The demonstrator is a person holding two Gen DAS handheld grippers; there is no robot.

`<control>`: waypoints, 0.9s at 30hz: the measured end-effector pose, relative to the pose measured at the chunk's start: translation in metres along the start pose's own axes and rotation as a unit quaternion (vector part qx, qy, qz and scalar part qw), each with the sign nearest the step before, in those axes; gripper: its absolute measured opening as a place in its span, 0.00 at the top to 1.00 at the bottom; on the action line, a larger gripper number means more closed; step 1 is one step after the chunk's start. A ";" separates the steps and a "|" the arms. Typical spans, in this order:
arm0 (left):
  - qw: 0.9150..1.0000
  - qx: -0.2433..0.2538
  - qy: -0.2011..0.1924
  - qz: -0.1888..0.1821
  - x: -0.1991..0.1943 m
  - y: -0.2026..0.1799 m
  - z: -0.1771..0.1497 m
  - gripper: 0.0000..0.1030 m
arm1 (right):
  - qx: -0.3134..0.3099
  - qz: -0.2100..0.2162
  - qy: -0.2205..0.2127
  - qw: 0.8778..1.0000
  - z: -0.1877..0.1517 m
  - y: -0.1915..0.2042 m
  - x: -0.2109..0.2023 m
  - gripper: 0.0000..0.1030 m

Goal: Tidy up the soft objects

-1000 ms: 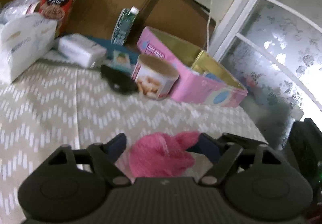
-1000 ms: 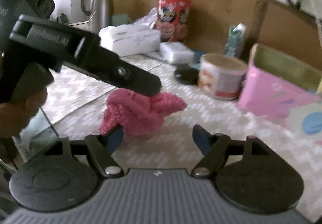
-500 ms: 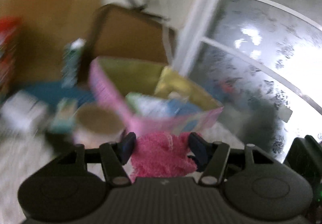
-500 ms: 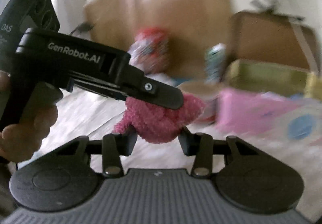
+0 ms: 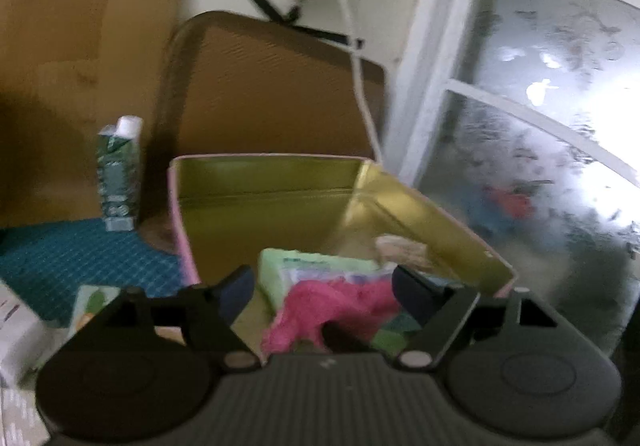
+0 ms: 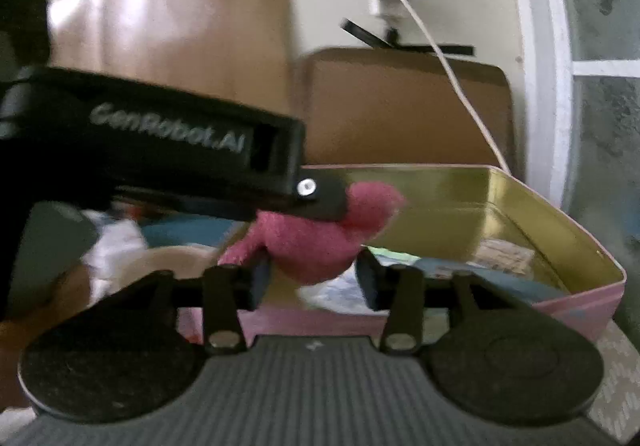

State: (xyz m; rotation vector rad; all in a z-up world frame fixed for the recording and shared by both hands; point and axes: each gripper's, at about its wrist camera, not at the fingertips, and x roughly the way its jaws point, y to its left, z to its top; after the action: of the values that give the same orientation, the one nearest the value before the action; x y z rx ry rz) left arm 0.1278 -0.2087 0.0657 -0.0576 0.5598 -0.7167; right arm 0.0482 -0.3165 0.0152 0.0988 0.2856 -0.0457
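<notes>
A fluffy pink cloth (image 6: pixel 316 242) hangs over the open pink box with a gold inside (image 6: pixel 520 197). My right gripper (image 6: pixel 314 278) is shut on its lower part. The black left gripper body (image 6: pixel 168 149) reaches in from the left above the cloth. In the left wrist view the pink cloth (image 5: pixel 332 310) lies between my left gripper's (image 5: pixel 322 286) spread blue fingers, which stand wide and do not squeeze it. The box (image 5: pixel 272 181) holds a green packet (image 5: pixel 304 266) and other soft items beneath the cloth.
A green carton (image 5: pixel 118 173) stands left of the box on a blue mat (image 5: pixel 72 258). A brown board (image 5: pixel 276 93) leans behind the box. A white cable (image 6: pixel 444 57) hangs down to the box's back. A frosted window (image 5: pixel 552 149) is at the right.
Both grippers carried the pink cloth from the chevron tablecloth up and over to the pink box. The left gripper's fingers have spread wider. The right gripper closed on the cloth.
</notes>
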 end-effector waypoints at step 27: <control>0.987 0.005 0.046 0.151 -0.119 0.008 -0.079 0.00 | 0.201 -0.005 -0.010 0.979 -0.025 -0.009 -0.104 0.18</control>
State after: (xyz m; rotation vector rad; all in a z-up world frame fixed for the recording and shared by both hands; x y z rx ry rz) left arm 0.0197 -0.1157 0.0515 0.0687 0.6380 -0.4278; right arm -0.0595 -0.3196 0.0197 0.4990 0.2539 -0.1149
